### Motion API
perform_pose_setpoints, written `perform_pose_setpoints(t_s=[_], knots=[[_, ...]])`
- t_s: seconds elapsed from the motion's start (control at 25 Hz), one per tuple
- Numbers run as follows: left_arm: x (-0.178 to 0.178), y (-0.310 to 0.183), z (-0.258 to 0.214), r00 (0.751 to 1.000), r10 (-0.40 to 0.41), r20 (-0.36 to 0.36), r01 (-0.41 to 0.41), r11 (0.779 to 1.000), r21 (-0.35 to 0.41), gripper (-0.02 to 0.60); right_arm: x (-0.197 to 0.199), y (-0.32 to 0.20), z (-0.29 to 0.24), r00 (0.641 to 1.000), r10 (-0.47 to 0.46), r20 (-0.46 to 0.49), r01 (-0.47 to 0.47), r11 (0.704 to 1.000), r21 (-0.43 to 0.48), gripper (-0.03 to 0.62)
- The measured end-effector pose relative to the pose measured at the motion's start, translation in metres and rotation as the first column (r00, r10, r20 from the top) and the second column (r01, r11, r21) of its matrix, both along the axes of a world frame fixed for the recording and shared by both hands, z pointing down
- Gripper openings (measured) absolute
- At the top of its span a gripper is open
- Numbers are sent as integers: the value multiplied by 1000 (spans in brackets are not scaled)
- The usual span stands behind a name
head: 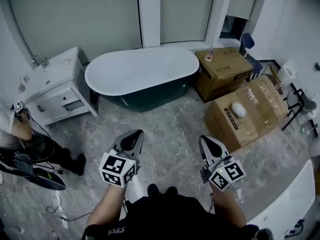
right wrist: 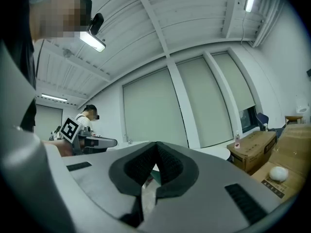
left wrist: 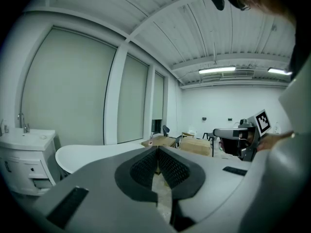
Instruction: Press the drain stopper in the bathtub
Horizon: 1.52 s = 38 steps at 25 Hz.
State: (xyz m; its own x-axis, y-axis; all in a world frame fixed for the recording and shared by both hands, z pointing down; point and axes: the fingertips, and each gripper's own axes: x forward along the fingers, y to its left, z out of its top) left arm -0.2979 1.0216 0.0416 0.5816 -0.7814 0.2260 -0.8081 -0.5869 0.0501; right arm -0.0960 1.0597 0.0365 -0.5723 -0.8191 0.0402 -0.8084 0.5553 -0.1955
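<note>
A white oval bathtub with a dark green outer shell stands against the far wall, several steps ahead of me. Its drain stopper does not show in any view. My left gripper is held low over the marble floor, jaws shut and empty, pointing toward the tub. My right gripper hangs beside it, also shut on nothing. The left gripper view shows the tub rim beyond the closed jaws; in the right gripper view the tub rim lies past the jaw tips.
A white vanity cabinet stands left of the tub. Cardboard boxes sit to its right. A seated person and cables occupy the left floor. A white curved object is at the right front.
</note>
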Motion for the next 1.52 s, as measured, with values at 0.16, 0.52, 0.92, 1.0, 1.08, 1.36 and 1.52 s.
perform_pose_setpoints(t_s=[0.16,0.52,0.92,1.0,1.08,1.36,1.52], knots=[[10,-1,5,1000,-13,13,13,1000,-18,20,12,-2,-2,1000,-15,17,15,1000,9,12],[62,-8,7,999,2,34,-1,1000,-17,20,63,-14,5,996,-9,92,10,1000,-13,12],[62,-81,23,1000,11,1,-11,1000,-25,18,65,-78,29,998,18,65,-12,997,-82,14],[53,-106,30,1000,6,-11,-7,1000,-26,20,59,-102,33,998,27,53,-22,996,-88,14],[45,-134,36,1000,6,-19,-7,999,-36,20,53,-131,36,998,37,50,-32,995,-97,14],[10,-245,35,999,27,-29,-28,999,-41,20,-3,-240,37,999,2,39,4,992,-130,14],[-10,-293,44,999,32,-40,-35,997,-71,18,-31,-287,43,999,-12,37,18,988,-156,14]])
